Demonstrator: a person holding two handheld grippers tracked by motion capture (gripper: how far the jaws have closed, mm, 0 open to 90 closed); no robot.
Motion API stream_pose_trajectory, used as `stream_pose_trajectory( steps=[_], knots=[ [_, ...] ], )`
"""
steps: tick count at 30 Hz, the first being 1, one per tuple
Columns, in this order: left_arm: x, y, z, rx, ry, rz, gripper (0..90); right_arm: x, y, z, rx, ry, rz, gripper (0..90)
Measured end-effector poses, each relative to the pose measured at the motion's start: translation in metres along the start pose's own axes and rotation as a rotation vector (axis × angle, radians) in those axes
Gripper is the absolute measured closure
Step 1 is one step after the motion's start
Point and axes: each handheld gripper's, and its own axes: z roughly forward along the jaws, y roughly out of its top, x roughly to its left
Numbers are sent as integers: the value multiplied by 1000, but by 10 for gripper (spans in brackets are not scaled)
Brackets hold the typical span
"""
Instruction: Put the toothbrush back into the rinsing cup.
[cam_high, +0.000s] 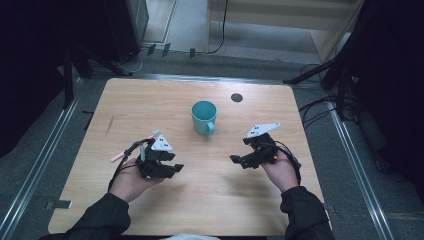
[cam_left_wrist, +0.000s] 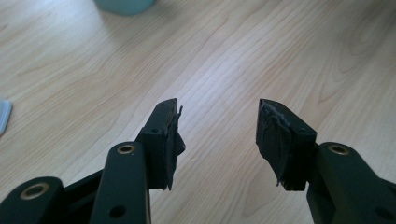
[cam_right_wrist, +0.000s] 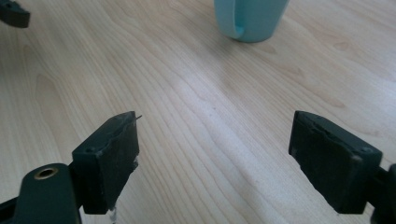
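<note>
— Both empty? Left gripper (cam_high: 176, 167) narrowly parted, right gripper (cam_high: 234, 159) wide.
— Yes — the teal mug (cam_high: 204, 117) stands mid-tabletop, nearer the far edge; a careless reach could tip it.

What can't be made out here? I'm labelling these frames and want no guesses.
- Inside of the teal mug: too small in the high view; its top is cut off in both gripper views.
- Pink-and-white stick: partly hidden behind the left gripper, too small to identify.
</note>
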Motion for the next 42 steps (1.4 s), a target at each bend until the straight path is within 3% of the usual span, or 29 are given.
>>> stream_pose_trajectory(
  steps=[4,5,8,10,13,18,23,32,34,42],
  knots=[
    [6,0,1,1,-19,-20,528,-5,-2,-1,9,35,10,188],
    [8,-1,1,-3,-13,-3,529,-7,-4,-2,3,45,3,214],
    [9,-2,2,-3,-9,-5,528,-6,-7,-2,0,39,2,233],
    [12,-3,0,4,-21,-6,539,-2,-13,-2,-26,46,-31,233],
    [13,-4,0,5,-26,-8,575,0,-14,-2,-20,72,-73,232],
    [17,-4,-4,28,-24,-22,596,1,-13,0,2,48,-71,221],
    [25,-5,-9,31,-7,-27,521,2,-15,0,18,34,-77,208],
    [45,-10,-21,10,15,-56,518,9,-17,6,57,42,-157,183],
    [54,-12,-24,3,19,-78,518,10,-17,6,59,42,-157,183],
    [70,-15,-34,10,36,-84,518,11,-19,5,72,35,-157,183]
  ],
)
